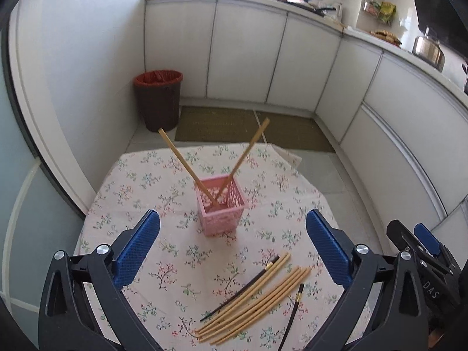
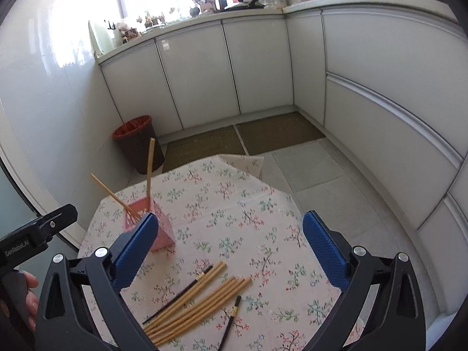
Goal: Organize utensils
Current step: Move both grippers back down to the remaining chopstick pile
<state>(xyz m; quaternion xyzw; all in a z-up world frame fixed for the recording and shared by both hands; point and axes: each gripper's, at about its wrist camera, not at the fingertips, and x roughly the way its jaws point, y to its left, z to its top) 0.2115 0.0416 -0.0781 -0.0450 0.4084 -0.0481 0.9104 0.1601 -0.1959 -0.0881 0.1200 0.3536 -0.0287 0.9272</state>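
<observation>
A pink lattice basket (image 1: 221, 208) (image 2: 163, 231) stands on the table with the floral cloth (image 1: 152, 187) (image 2: 234, 204). Two bamboo chopsticks (image 1: 181, 161) (image 2: 150, 169) lean out of it in a V. Several loose bamboo chopsticks (image 1: 257, 301) (image 2: 201, 301) lie near the front edge, with two black chopsticks (image 1: 294, 311) (image 2: 231, 321) among them. My left gripper (image 1: 232, 251) hovers open above the table between basket and pile, nothing between its blue fingers (image 1: 137, 248). My right gripper (image 2: 231, 251) is open too, empty, over the pile; its left finger covers part of the basket.
A brown bin (image 1: 158, 99) (image 2: 137, 143) with a red liner stands on the floor beyond the table. White cabinets (image 1: 248, 55) (image 2: 204, 73) run along the back and right. The right gripper's body (image 1: 424, 248) shows at right in the left wrist view; a hand (image 2: 29, 292) at left in the right.
</observation>
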